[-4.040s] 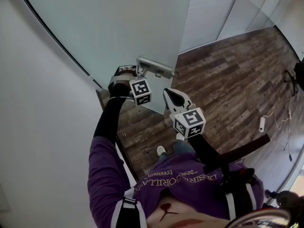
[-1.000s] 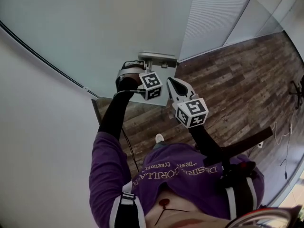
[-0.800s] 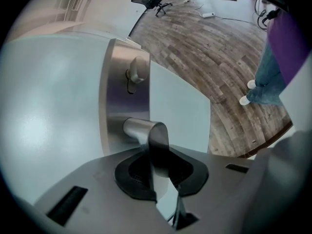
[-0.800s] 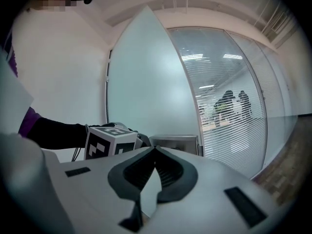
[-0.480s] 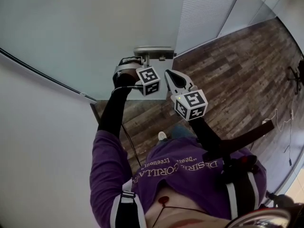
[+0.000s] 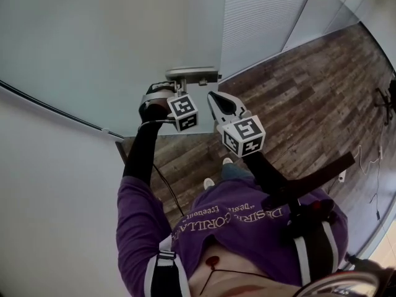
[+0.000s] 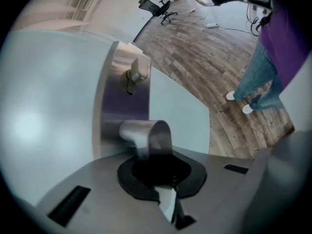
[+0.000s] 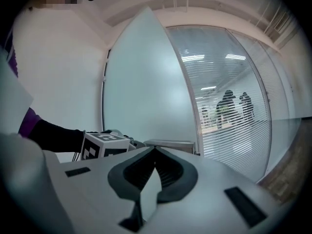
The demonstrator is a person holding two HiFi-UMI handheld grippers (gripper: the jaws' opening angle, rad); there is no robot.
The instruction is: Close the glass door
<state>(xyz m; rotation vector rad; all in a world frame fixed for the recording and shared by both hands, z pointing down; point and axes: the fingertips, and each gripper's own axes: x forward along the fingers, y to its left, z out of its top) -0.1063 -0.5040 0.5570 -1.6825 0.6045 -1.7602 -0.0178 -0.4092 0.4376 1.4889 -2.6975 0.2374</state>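
Observation:
The frosted glass door [image 6: 124, 42] carries a metal plate [image 7: 114, 96] with a thumb-turn [image 7: 138, 72] and a lever handle [image 6: 192, 74]. My left gripper [image 6: 175, 91] reaches that handle from below. In the left gripper view the lever [image 7: 146, 133] runs into the dark pads [image 7: 187, 177], and the left gripper [image 7: 153, 155] has just closed on it. My right gripper [image 6: 213, 99] hovers just right of the handle, shut, with nothing in it. The right gripper [image 8: 155, 150] points at the door [image 8: 141, 82] near its free edge.
Slatted blinds behind glass [image 6: 266, 11] stand past the door's edge, with people [image 8: 234, 104] visible beyond them. Wood floor [image 6: 297, 104] spreads to the right. A white wall [image 6: 49, 184] lies at the left. An office chair [image 7: 158, 8] stands far back.
The door handle and both grippers have shifted left in the head view as the door swung. The right gripper has kept its place beside the left one.

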